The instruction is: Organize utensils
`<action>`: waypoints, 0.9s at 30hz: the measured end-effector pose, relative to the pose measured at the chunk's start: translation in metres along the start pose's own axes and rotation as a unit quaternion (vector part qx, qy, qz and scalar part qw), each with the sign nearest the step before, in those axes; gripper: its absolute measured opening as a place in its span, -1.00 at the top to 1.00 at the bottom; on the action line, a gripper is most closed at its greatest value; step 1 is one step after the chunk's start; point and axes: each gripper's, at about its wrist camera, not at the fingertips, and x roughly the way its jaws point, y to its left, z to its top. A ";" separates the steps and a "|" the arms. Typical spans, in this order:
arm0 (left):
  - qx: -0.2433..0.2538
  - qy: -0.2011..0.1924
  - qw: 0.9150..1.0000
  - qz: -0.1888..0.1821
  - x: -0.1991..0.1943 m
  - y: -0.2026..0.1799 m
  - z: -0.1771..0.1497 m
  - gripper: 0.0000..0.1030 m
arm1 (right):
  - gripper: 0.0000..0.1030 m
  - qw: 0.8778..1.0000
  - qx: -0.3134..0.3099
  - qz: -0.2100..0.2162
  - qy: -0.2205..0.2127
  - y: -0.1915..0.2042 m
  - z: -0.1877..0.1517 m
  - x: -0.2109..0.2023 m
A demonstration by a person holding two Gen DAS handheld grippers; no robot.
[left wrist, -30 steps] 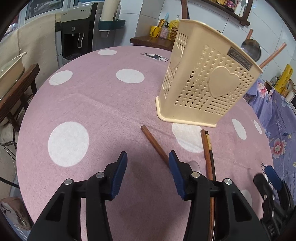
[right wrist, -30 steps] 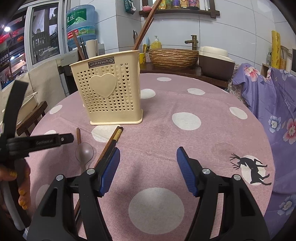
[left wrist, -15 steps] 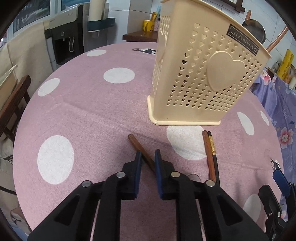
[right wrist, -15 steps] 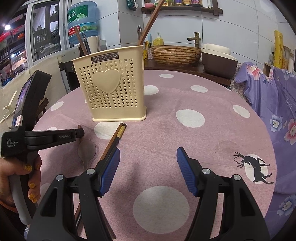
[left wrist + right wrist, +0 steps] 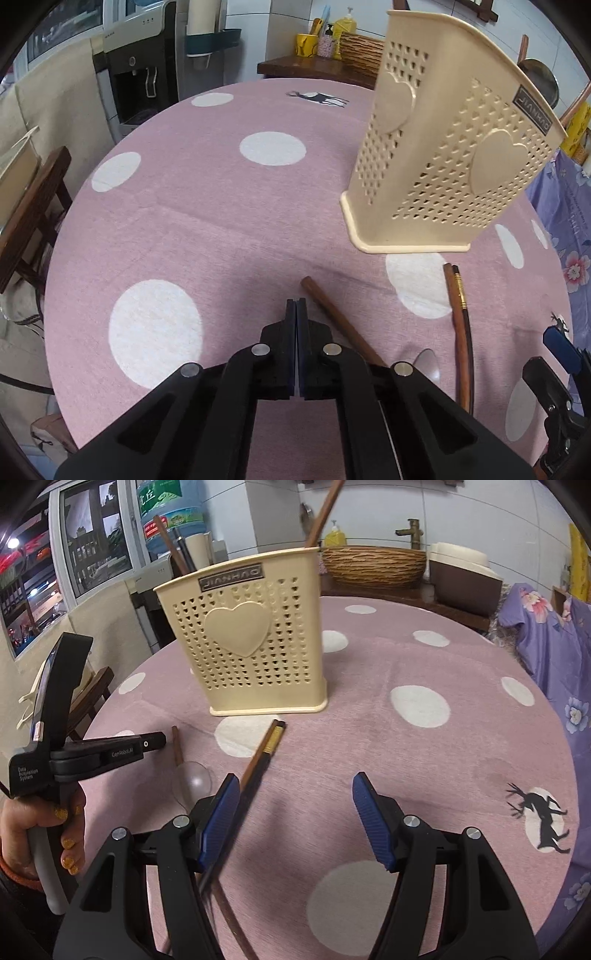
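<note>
Left wrist view: the left gripper (image 5: 296, 308) has its blue pads pressed flat together with nothing between them, its tip hovering over the pink tablecloth with white dots (image 5: 184, 221). The landmark is the cream plastic utensil holder with heart-shaped holes (image 5: 443, 158), which stands upright on the cloth. In front of the holder's base, toward the camera, lies a brown wooden-handled spoon (image 5: 332, 314); the handle's free end points toward the holder and passes just to the right of the closed pads, not touching them as far as I can tell. The spoon's clear bowl (image 5: 426, 363) shows partly behind the gripper's frame. Also in front of the holder, below its right corner, lies a pair of dark brown chopsticks with a gold band (image 5: 460, 317), side by side and touching.

In the right wrist view, the right gripper (image 5: 295, 812) stands with its jaws wide apart and empty, in front of the holder (image 5: 251, 642). The chopsticks (image 5: 264, 753) run from near the holder's base down beside the gripper's left pad; whether they touch it I cannot tell. Left of them lie the spoon (image 5: 179, 749) and the left gripper (image 5: 162, 738), held in a hand (image 5: 22, 823). Several brown sticks (image 5: 325, 509) rise out of the holder's top.
</note>
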 end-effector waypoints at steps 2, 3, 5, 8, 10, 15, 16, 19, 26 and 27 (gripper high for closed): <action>-0.011 0.003 1.000 -0.007 0.000 0.003 0.000 0.97 | -0.24 1.000 -0.002 0.004 0.007 0.006 0.004 0.007; -0.018 0.005 1.000 -0.011 0.000 0.005 0.000 0.97 | -0.24 1.000 -0.001 0.004 0.010 0.007 0.006 0.011; -0.029 0.006 0.999 -0.022 -0.001 0.009 0.000 0.97 | -0.24 1.000 0.001 0.000 0.015 0.009 0.011 0.017; -0.043 0.001 0.999 -0.027 -0.001 0.011 0.000 0.97 | -0.24 1.000 0.004 -0.005 0.027 0.010 0.016 0.028; -0.048 0.002 0.998 -0.032 -0.001 0.011 -0.001 0.97 | -0.24 0.999 0.010 -0.003 0.035 0.011 0.020 0.035; -0.054 0.001 0.998 -0.035 -0.002 0.013 -0.003 0.97 | -0.08 0.998 -0.001 -0.020 0.062 0.019 0.023 0.058; -0.054 0.001 0.998 -0.036 -0.002 0.014 -0.004 0.97 | -0.04 0.998 -0.001 -0.024 0.066 0.018 0.022 0.061; -0.054 0.000 0.998 -0.035 -0.003 0.016 -0.005 0.97 | 0.03 0.997 0.005 -0.016 0.075 0.016 0.021 0.069; -0.055 0.003 0.998 -0.039 -0.002 0.018 -0.004 0.97 | 0.26 0.995 0.041 0.008 0.085 -0.004 0.029 0.070; -0.055 0.004 0.998 -0.041 -0.002 0.017 -0.004 0.97 | 0.26 0.995 0.052 0.017 0.084 -0.008 0.029 0.069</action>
